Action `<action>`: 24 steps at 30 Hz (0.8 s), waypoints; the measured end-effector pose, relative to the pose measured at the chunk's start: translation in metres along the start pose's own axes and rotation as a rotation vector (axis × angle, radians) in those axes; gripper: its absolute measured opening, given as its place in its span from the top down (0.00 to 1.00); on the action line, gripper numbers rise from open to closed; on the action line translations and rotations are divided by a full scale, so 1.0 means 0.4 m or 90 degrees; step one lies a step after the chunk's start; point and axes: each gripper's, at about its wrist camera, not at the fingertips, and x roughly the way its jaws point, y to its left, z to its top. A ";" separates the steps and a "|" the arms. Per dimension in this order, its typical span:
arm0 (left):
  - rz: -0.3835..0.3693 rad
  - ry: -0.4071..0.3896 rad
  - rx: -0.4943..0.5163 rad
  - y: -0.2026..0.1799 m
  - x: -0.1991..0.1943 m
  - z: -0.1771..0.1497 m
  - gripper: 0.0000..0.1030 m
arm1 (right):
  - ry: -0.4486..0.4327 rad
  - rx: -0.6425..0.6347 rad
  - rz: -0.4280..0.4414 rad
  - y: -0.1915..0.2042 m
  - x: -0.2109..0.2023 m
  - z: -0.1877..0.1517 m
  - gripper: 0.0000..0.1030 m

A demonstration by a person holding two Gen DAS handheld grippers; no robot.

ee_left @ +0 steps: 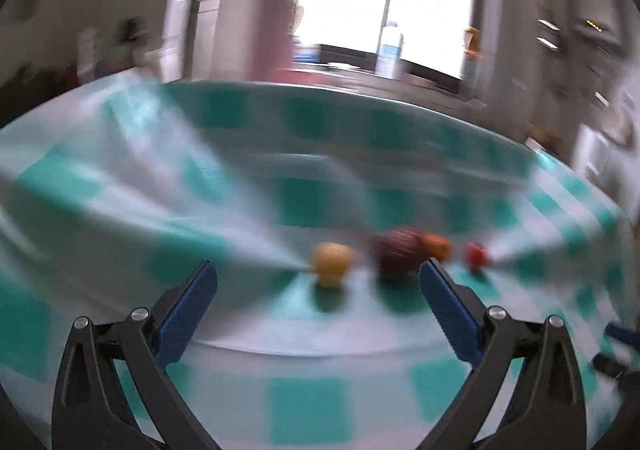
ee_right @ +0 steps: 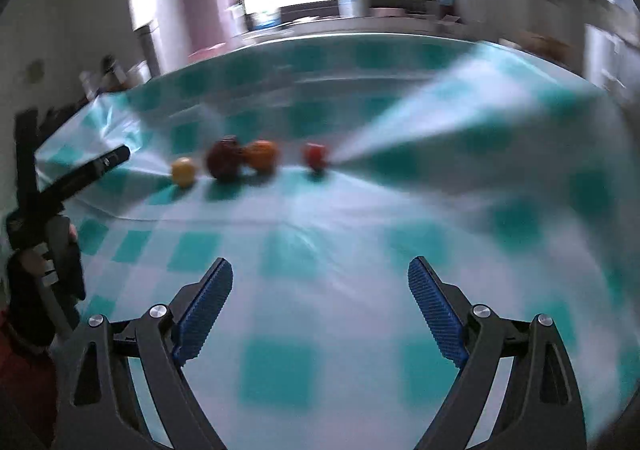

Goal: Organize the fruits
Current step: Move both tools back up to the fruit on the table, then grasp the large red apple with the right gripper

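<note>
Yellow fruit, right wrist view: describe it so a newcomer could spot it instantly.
On the teal-and-white checked tablecloth, four fruits sit in a loose row. The yellow fruit is the leftmost, just left of the large dark red fruit. It is the only pale yellow one, small, round, and stands apart from its neighbours.

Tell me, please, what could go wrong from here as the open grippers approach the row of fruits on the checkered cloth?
1. The dark red fruit and orange fruit look to be touching, so closing the left gripper on one may nudge the other.
2. The round yellow fruit and small red fruit could roll if bumped.
3. The tablecloth is creased near the fruits; a low finger could snag it and shift the whole row. The right gripper is also open.
</note>
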 end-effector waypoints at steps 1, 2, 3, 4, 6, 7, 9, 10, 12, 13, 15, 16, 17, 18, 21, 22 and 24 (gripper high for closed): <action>0.022 0.000 -0.052 0.046 -0.001 0.006 0.02 | 0.011 -0.021 0.015 0.048 0.057 0.033 0.16; 0.025 0.001 -0.091 0.078 -0.007 0.009 0.02 | 0.016 -0.034 0.020 0.088 0.099 0.055 0.16; 0.021 0.003 -0.139 0.114 -0.016 0.006 0.02 | 0.019 -0.047 0.024 0.111 0.137 0.074 0.16; 0.024 0.003 -0.186 0.148 -0.024 -0.001 0.02 | 0.022 -0.067 0.024 0.151 0.179 0.096 0.16; 0.051 0.001 -0.235 0.188 -0.030 -0.011 0.02 | 0.016 -0.105 0.012 0.201 0.237 0.132 0.16; 0.057 0.000 -0.245 0.196 -0.024 -0.020 0.02 | 0.010 -0.124 0.003 0.224 0.267 0.149 0.16; 0.067 -0.003 -0.269 0.213 -0.028 -0.018 0.02 | 0.006 -0.158 -0.009 0.257 0.315 0.175 0.16; 0.069 -0.007 -0.281 0.221 -0.033 -0.019 0.02 | 0.013 -0.169 -0.015 0.270 0.341 0.185 0.16; 0.065 -0.012 -0.299 0.230 -0.037 -0.021 0.02 | 0.028 -0.183 -0.029 0.285 0.389 0.201 0.16; 0.061 -0.014 -0.306 0.233 -0.039 -0.023 0.02 | 0.034 -0.192 -0.032 0.294 0.412 0.205 0.16; 0.054 -0.017 -0.312 0.234 -0.046 -0.023 0.02 | 0.040 -0.223 -0.047 0.313 0.448 0.213 0.16; 0.051 -0.018 -0.312 0.233 -0.048 -0.022 0.02 | 0.040 -0.247 -0.060 0.325 0.464 0.216 0.16; 0.049 -0.018 -0.311 0.233 -0.048 -0.022 0.02 | 0.041 -0.269 -0.067 0.336 0.480 0.222 0.16; 0.048 -0.017 -0.310 0.232 -0.048 -0.023 0.02 | 0.045 -0.280 -0.066 0.343 0.492 0.226 0.16; 0.043 -0.011 -0.302 0.218 -0.042 -0.022 0.02 | 0.061 -0.322 -0.075 0.368 0.535 0.232 0.16; 0.040 -0.008 -0.299 0.214 -0.039 -0.023 0.02 | 0.067 -0.338 -0.078 0.378 0.549 0.231 0.16; 0.036 -0.005 -0.292 0.206 -0.036 -0.024 0.02 | 0.067 -0.370 -0.090 0.394 0.571 0.227 0.16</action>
